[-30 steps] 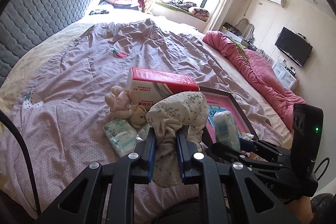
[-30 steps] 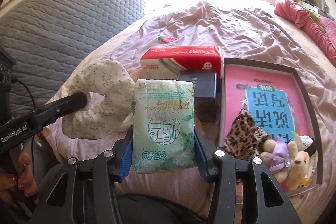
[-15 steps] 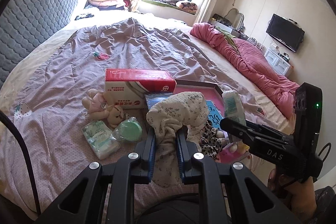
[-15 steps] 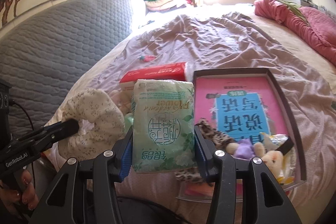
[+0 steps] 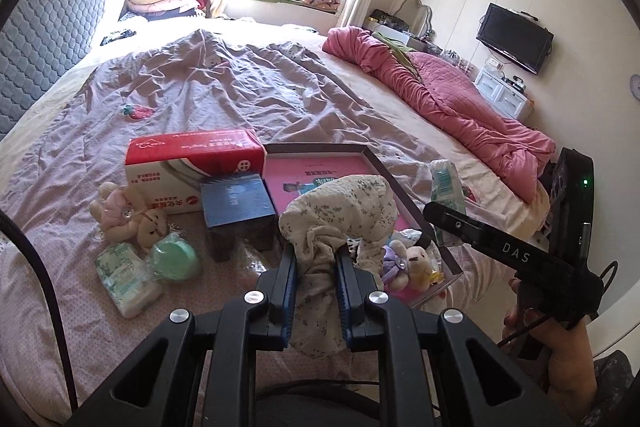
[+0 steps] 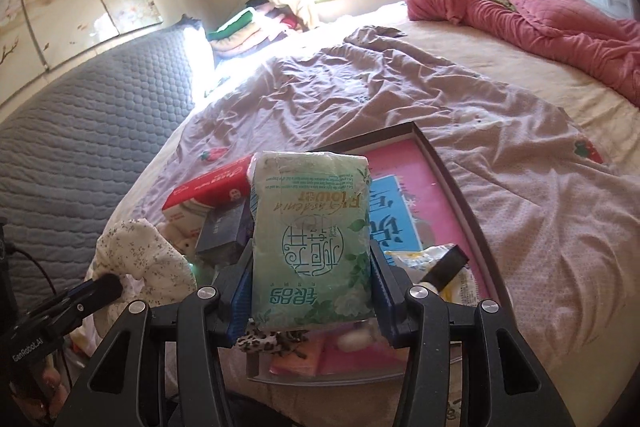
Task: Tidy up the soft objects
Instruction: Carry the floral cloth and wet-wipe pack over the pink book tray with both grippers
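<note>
Left gripper [image 5: 316, 269] closed tight on a floral cloth [image 5: 340, 205], raised above the near edge of the bed [image 5: 280, 95], just in front of the near left corner of the tray [image 5: 384, 169]. Cloth bunched between the blue pads, top part bulging over the fingertips, tail hanging down between the arms.

Right gripper [image 6: 312, 291] clamped on a green pack [image 6: 310, 239], fingers spread about as wide as the pack, one on each side. Pack upright, print upside down, held in the air over the near end of the tray [image 6: 460, 195].

Inside the tray: pink book [image 6: 416, 195] flat on the bottom; near its front edge a leopard cloth [image 6: 264, 341], small plush toys [image 5: 408, 261] and a yellow packet [image 6: 436, 263].

On the bed left of the tray: red box [image 5: 192, 167] touching the tray's far left corner, dark blue box [image 5: 236, 211] just in front of it. Further left two plush bears [image 5: 128, 215], a green round thing [image 5: 174, 257] and a white pack [image 5: 128, 279] close together. Pink quilt [image 5: 440, 95] along the right edge of the bed.
</note>
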Demonstrator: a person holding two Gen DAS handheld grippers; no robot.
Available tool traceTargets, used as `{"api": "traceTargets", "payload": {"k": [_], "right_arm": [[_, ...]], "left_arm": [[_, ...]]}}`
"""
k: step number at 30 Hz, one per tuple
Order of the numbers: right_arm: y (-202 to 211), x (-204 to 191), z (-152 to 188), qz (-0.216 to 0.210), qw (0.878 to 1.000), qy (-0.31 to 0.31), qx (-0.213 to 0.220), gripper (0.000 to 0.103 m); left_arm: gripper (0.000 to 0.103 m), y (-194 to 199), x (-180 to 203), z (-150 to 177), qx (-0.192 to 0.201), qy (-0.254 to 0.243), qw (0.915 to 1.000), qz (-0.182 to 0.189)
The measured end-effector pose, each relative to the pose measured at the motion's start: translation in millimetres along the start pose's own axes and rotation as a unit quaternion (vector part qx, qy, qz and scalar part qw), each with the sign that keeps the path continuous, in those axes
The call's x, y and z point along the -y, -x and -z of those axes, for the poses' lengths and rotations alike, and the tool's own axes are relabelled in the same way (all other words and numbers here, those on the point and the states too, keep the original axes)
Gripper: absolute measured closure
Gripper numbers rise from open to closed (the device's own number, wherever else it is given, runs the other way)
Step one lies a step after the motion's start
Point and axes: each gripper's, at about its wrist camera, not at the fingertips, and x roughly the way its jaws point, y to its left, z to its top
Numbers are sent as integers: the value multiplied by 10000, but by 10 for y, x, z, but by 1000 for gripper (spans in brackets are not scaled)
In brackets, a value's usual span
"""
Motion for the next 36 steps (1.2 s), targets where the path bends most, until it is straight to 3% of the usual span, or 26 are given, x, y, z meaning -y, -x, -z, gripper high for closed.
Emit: {"api": "traceTargets", "payload": {"k": [7,13,22,28,32,36], "right_arm": [[-12,141,43,71,9999,-142,-15,51],[-35,209,61,140,9997,-189,-13,51],[-70,372,89,311,9992,-261,-40,51],[-154,488,126,607,9979,-174,-171,51],[-236,584,160,1029,9942,-35,-307,51],[-294,664,190,1090,9933,-56,-376,51]], "left_arm": [[85,-309,234,100,-405,-66,9984,380],[85,-613,316,189,-740,-41,9960,493],[85,-974,284,241,-1029,38,9944,246],[85,-1103,132,147,-971,230,9950,69],[85,-1163,86,88,-930,231,9954,-14],[85,-1235,55,31,-901,333,9954,-32]]}}
